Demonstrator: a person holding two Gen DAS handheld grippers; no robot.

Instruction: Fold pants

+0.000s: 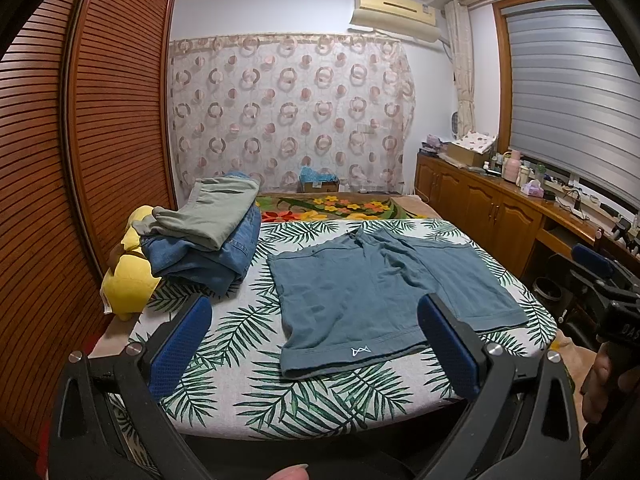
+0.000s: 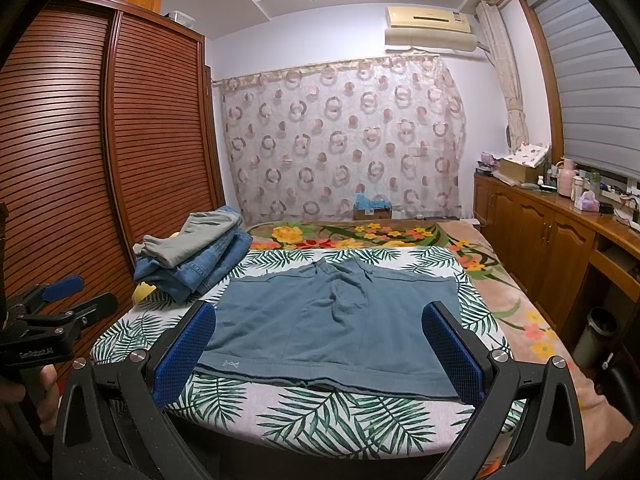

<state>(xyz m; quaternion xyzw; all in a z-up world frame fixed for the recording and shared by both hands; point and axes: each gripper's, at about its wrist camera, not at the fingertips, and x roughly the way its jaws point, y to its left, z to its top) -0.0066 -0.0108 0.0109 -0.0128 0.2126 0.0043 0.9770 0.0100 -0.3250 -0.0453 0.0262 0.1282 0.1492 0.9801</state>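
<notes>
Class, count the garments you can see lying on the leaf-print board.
3: flat teal-blue cotton shorts spread mid-board; folded blue denim jeans at the far left corner; folded grey-green trousers on top of them. More may hide in that stack.

Both views bedward, shorts [image 1: 384,292] shared

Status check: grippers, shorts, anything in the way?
Left gripper open, right gripper open, both empty. Teal shorts flat, unfolded. Folded clothes pile sits clear at left.

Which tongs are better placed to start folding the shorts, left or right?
Probably right: the shorts lie centred between the open right tongs, hem close. The open left tongs face partly bare leaf-print cover.
</notes>
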